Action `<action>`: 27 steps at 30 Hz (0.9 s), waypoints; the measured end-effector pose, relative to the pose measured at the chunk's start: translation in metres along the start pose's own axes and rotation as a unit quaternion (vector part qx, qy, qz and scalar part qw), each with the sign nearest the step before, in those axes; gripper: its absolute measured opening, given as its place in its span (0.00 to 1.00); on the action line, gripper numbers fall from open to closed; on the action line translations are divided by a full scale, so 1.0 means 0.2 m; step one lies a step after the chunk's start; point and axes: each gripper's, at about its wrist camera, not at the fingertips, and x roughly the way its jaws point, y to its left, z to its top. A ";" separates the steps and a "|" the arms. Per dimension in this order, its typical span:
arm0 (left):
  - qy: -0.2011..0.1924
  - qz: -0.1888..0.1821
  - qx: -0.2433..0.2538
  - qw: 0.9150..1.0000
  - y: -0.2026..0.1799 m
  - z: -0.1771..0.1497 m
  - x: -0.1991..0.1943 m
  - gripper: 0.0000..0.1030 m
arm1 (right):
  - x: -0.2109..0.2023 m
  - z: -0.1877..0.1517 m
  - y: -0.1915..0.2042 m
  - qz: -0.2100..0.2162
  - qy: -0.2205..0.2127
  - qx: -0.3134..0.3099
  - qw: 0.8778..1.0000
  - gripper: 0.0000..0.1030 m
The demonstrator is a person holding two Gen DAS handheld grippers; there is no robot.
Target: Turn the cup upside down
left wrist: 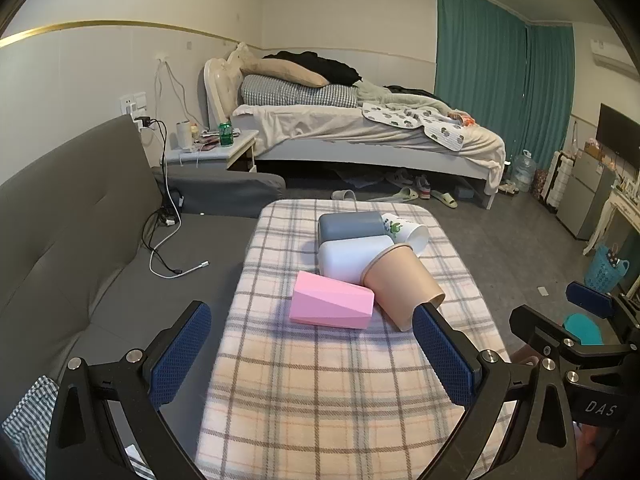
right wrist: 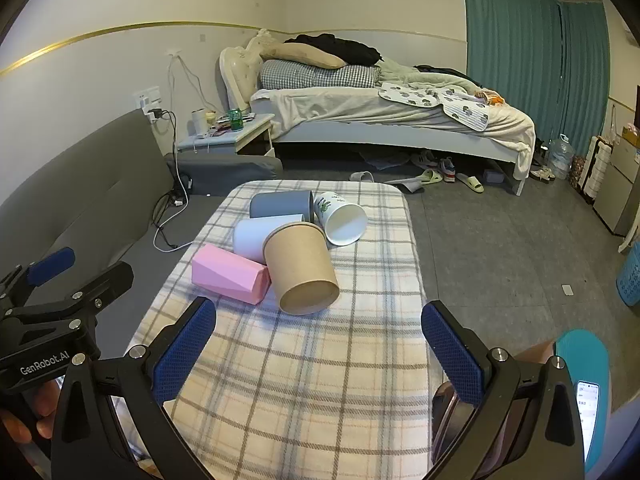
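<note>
Lying sideways: five cups, hollow.

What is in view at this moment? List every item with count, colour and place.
Cups: five, all on their sides, clustered on the table: pink cup nearest left; brown paper cup beside it; white cup behind; grey cup farthest; printed paper cup far right.
Table: one, plaid cloth.
Sofa: one, grey, left.
Bed: one, pale bedding, behind.
Curtain: teal, right.
Left claw: open, empty, short of the cups.
Right claw: open, empty.
</note>
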 end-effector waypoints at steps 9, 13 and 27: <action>0.013 0.014 -0.005 1.000 0.05 0.03 0.11 1.00 | 0.12 0.06 0.02 0.001 0.010 -0.009 1.000 1.00; 0.021 0.023 -0.009 0.999 0.07 0.03 0.23 1.00 | 0.25 0.10 0.00 0.002 0.020 -0.011 1.000 1.00; 0.068 0.033 -0.012 0.997 0.13 -0.02 0.63 1.00 | 0.94 0.06 0.01 0.030 0.129 -0.020 0.991 0.89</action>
